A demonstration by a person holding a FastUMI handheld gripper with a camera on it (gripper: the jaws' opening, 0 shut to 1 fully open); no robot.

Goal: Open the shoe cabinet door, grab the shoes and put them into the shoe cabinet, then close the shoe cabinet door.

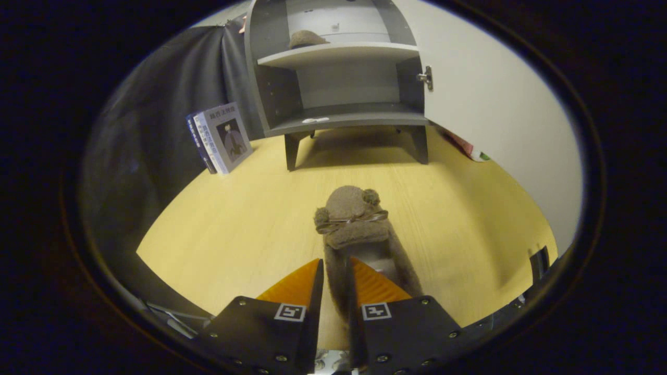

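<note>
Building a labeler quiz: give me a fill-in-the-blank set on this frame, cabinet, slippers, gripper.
1. The hand-held gripper is shut on the side wall of a brown ____.
2. The shoe cabinet has its door ____.
3. The other slipper sits on the cabinet's ____ shelf.
4. The books lean against the black ____.

Missing words: slipper; open; upper; cloth

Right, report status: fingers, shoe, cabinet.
Fingers shut on brown slipper, one side wall pinched. Cabinet ahead, door open, other slipper on upper shelf. Bare tabletop between.
</note>
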